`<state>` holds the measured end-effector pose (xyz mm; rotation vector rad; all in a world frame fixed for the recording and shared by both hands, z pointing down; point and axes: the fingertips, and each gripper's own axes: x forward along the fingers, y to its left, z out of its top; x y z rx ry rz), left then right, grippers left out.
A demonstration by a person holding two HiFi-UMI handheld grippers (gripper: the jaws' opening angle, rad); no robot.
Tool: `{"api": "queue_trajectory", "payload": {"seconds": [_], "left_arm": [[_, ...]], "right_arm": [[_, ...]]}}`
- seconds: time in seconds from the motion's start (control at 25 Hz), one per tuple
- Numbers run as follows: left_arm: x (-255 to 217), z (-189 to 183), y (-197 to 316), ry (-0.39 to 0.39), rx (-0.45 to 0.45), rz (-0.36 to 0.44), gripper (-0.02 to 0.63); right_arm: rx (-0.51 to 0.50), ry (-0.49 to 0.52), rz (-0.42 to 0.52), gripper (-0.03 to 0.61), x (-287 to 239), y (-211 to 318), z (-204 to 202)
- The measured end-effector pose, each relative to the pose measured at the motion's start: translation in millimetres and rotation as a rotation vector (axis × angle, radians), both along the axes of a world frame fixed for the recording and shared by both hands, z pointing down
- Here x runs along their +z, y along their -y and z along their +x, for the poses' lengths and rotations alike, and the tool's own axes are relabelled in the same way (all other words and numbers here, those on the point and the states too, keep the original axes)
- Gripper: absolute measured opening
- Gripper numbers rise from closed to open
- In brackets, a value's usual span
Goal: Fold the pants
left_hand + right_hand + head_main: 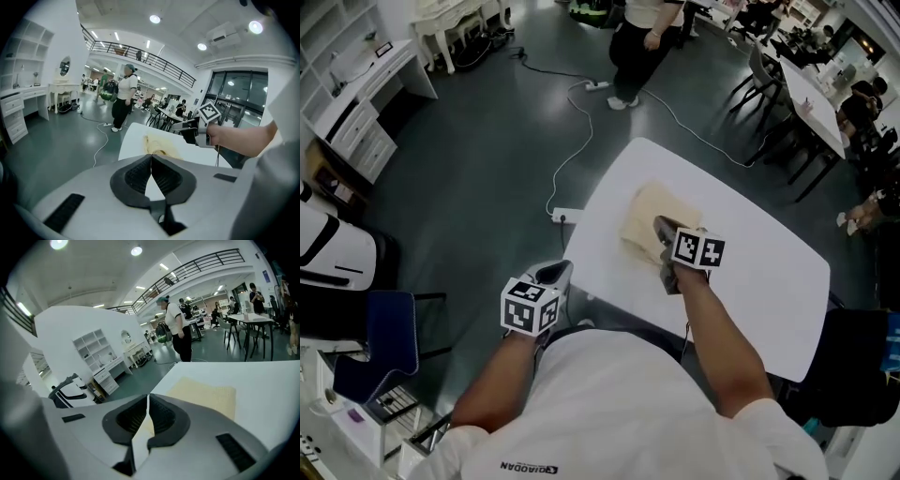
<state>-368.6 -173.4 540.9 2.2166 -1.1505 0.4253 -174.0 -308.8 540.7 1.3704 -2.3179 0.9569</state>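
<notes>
1. Head view, upper left of the frame: a white desk [366,89] stands on the dark floor. Below it, at the lower left, is a blue chair [389,337].
2. Left of centre, the left claw [557,273] is held just beside the lower-left edge of the tabletop [750,281]. In the left gripper view its jaws are pressed together with nothing between them.
3. A white cable [572,141] snakes across the floor from the top of the frame down to a power strip [565,215], which lies just beside the tabletop's left edge.
4. At top centre a person [639,37] in dark trousers and a light top stands on the floor, well apart from the tabletop.
5. The white tabletop fills the centre and right of the frame. The pants [642,220], pale cream, lie flat in a folded, roughly rectangular stack on its left half.
6. The right claw [662,227] is over the lower-right part of the pants. In the right gripper view its jaws are closed to a thin slit with no cloth pinched between them. Whether the tips touch the fabric cannot be told.
7. At the upper right stand dark tables and chairs [802,84].
</notes>
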Motion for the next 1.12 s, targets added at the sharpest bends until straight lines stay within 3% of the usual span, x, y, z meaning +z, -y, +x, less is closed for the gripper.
{"api": "queue_trajectory", "payload": {"seconds": [0.36,0.76,0.92,1.12], "left_arm": [[-25,63,-29,-0.015,0.087,0.052,0.028],[-42,179,-83,-0.001,0.247,0.071,0.028],[-53,226,-100,-0.010,0.261,0.101,0.028],[-52,234,-137,0.011,0.264,0.090,0.028]], "right_arm": [[-0.060,0.078,0.115,0.018,-35,-131,49],[-0.002,0.040,0.188,0.018,-59,-251,150],[0.021,0.053,0.204,0.018,-65,-287,191],[0.002,0.074,0.191,0.018,-49,-314,197]]}}
